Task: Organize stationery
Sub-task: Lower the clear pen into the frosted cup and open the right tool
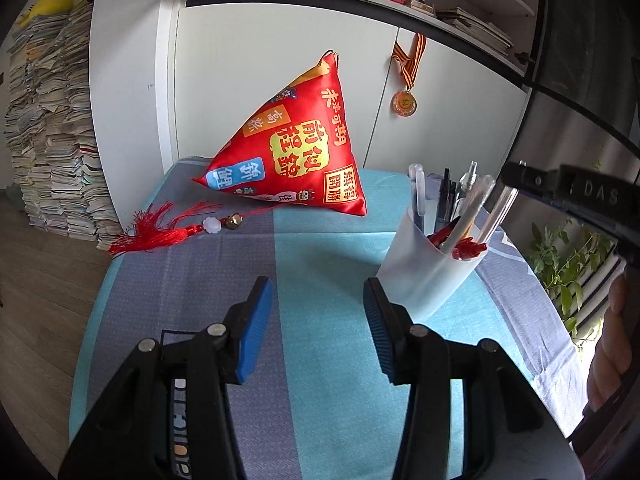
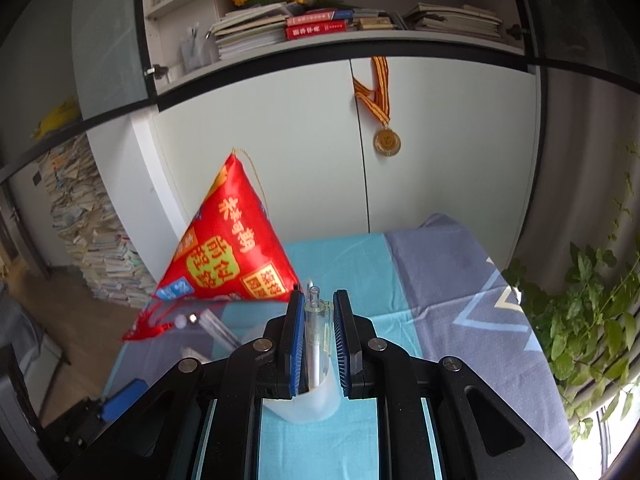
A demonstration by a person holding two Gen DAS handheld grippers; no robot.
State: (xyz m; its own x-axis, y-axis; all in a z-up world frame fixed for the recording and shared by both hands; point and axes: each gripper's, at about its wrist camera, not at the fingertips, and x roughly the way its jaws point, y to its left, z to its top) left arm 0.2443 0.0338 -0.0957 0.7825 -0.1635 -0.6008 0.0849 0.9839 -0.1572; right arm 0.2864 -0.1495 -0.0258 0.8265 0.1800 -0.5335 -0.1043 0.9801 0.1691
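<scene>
Between the right tongs (image 2: 316,340), clamped on it or nearly so, a clear pen (image 2: 314,328) stands upright, tip down in the white cup (image 2: 316,404) directly beneath, while the left tongs (image 1: 318,320) gape empty just left of that cup.

Red satin pyramid pillow (image 1: 292,152) with yellow, blue and orange character patches, red tassel (image 1: 156,232), translucent white pen cup (image 1: 430,272), turquoise and grey-blue banded tablecloth (image 1: 320,264), gold medal (image 1: 404,103) on red-and-yellow striped ribbon, blue gripper pads (image 1: 256,328)
</scene>
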